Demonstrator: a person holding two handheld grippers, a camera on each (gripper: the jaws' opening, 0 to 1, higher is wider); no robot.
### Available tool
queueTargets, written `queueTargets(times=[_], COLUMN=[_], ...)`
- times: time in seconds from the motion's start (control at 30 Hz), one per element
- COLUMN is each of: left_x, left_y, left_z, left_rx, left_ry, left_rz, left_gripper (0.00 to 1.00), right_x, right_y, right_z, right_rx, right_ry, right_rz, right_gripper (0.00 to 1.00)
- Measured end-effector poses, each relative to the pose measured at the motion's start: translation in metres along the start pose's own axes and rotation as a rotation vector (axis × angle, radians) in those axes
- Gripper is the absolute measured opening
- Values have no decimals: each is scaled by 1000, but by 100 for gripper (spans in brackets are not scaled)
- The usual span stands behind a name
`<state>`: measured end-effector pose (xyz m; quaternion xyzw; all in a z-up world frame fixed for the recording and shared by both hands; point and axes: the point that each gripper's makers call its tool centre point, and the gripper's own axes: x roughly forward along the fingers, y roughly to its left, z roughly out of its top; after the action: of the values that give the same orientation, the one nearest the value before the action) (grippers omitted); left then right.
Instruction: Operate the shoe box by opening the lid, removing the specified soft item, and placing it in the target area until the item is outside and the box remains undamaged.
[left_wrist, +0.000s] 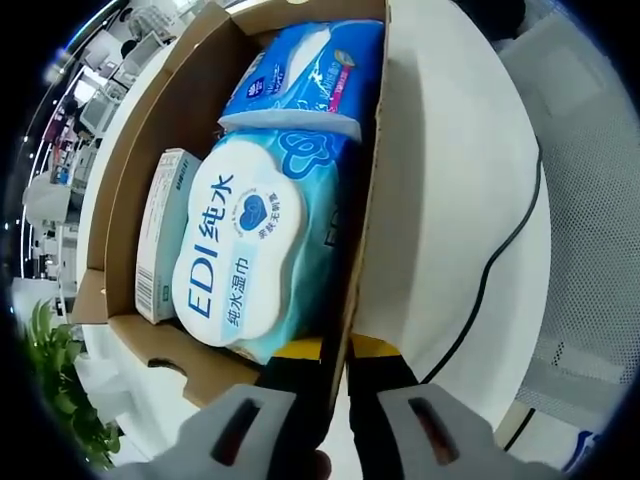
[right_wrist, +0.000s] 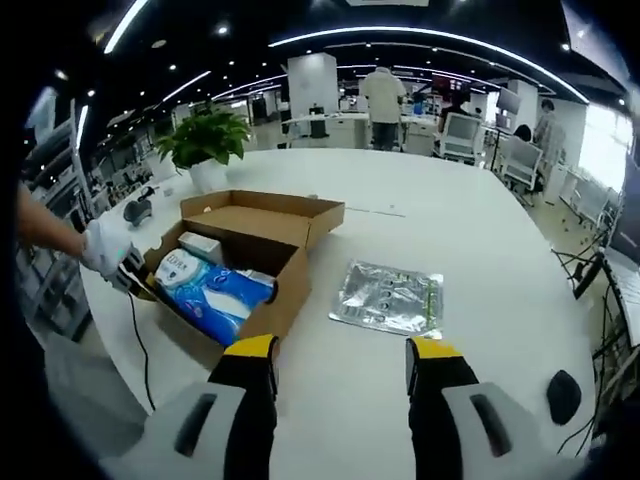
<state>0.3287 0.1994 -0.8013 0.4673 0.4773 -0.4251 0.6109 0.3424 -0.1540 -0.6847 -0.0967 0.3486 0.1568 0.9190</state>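
Observation:
The brown cardboard shoe box (left_wrist: 128, 200) lies open on the white table, its lid (right_wrist: 268, 216) folded back. Inside lie a white and blue EDI wet-wipe pack (left_wrist: 245, 255), a blue soft tissue pack (left_wrist: 305, 75) beyond it, and a small white carton (left_wrist: 160, 235) beside the wipes. My left gripper (left_wrist: 338, 348) is shut on the box's side wall, one yellow tip inside and one outside. In the right gripper view a gloved hand holds the left gripper (right_wrist: 128, 272) at the box's (right_wrist: 285, 290) near corner. My right gripper (right_wrist: 343, 352) hangs open above the table, short of the box and holding nothing.
A silver foil pouch (right_wrist: 390, 296) lies flat on the table to the right of the box. A black cable (left_wrist: 490, 270) runs across the table by a mesh chair (left_wrist: 590, 200). A potted plant (right_wrist: 205, 135) stands behind the box; a person (right_wrist: 382, 95) stands far off.

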Motion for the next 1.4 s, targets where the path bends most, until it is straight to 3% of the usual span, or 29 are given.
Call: queueTargets(times=[0.1,0.33,0.37,0.43,0.57,0.63,0.77,0.87,0.93,1.0,1.17,1.23,1.3,1.33,1.4], left_x=[0,0,1,1,1,1,0,-1,0,0,0,0,0,0,0], left_y=[0,1,1,1,0,1,0,0,0,0,0,0,0,0,0], left_z=[0,0,0,0,0,0,0,0,0,0,0,1,1,1,1], left_rx=[0,-2,-2,0,-1,-1,2,6,10,6,9,10,9,9,9], left_ry=[0,0,0,-2,-2,-3,-3,-9,-14,-13,-15,-16,-17,-17,-18], left_rz=[3,2,2,4,6,6,5,5,6,4,7,10,13,15,16], left_gripper=[6,6,6,6,6,6,6,6,6,6,6,6,6,6,6], right_x=[-4,-14,-17,-22,-26,-26,-28,-32,-33,-30,-31,-31,-30,-29,-26], right_y=[-7,-2,-3,-8,3,8,24,27,31,35,34,28,7,6,7], right_z=[-6,10,17,28,35,38,48,51,53,48,51,48,42,46,47], right_rx=[-34,58,103,83,36,-25,-8,-23,-32,-33,-68,-141,-259,-295,-288], right_ry=[33,-59,-103,-169,-181,-173,-184,-186,-186,-142,-140,-111,-45,-59,-53], right_rz=[-40,-7,-22,-58,-31,-14,66,67,91,131,119,81,-45,-53,-44], right_gripper=[43,43,45,48,54,54,54,57,62,70,68,62,53,52,52])
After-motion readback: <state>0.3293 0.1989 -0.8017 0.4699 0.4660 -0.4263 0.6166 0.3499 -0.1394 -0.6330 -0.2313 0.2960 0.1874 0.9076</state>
